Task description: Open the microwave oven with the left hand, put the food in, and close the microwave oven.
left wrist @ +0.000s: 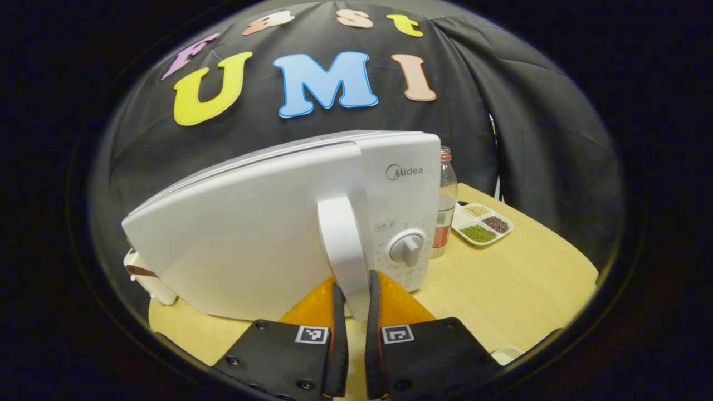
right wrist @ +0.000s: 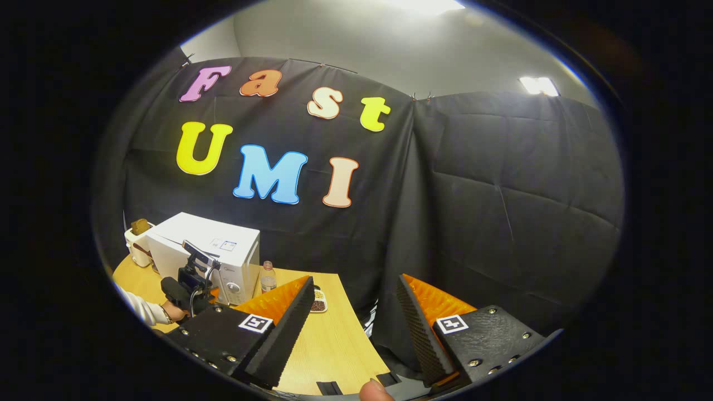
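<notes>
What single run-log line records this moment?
phase: opening | left claw: shut on door handle | microwave: door ajar | right claw: open, holding nothing

Black cloth wall (right wrist: 501, 184) hung straight ahead of the right claw, creased and quilted, pinned along its top edge, folding at a corner seam just left of centre. Above it, a plain pale grey wall (right wrist: 345, 39) with two bright ceiling lights (right wrist: 537, 84) glaring at the top and upper right. Below and left of that claw, a light wooden desk (right wrist: 328, 345) with a rounded front edge. Ahead of the left claw, the same desk (left wrist: 512, 278) in pale grain, curving away right, with the dark cloth (left wrist: 535, 145) draped in loose folds behind.
</notes>
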Demonstrator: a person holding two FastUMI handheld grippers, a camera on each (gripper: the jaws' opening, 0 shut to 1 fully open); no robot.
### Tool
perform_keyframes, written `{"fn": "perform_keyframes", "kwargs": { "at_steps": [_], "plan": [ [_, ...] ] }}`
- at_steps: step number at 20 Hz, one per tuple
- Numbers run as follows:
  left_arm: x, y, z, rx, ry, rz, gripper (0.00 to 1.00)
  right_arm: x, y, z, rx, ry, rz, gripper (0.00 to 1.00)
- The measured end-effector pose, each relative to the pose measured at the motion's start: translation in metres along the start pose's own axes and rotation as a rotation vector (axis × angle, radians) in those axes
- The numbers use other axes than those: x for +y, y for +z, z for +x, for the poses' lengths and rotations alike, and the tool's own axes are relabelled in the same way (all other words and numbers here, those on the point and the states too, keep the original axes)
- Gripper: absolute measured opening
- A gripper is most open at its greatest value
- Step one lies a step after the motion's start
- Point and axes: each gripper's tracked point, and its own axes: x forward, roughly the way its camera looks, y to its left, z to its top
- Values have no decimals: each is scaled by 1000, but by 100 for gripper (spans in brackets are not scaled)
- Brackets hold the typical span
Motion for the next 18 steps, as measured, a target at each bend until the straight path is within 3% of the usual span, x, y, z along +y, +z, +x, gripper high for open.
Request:
{"fn": "perform_keyframes", "kwargs": {
  "at_steps": [4, 6, 13, 18],
  "plan": [
    [4, -26, -57, 28, 15, -68, 21, -17, -22, -2, 22, 60, 2, 91],
    [12, -44, -86, 39, 45, -23, 19, -9, -39, 0, 44, 119, 19, 91],
    [63, -101, -172, 104, 163, -35, 20, 56, -79, -4, 105, 323, 109, 91],
    [103, -132, -214, 94, 192, -51, 20, 123, -133, -15, 257, 385, 64, 89]
  ]
}}
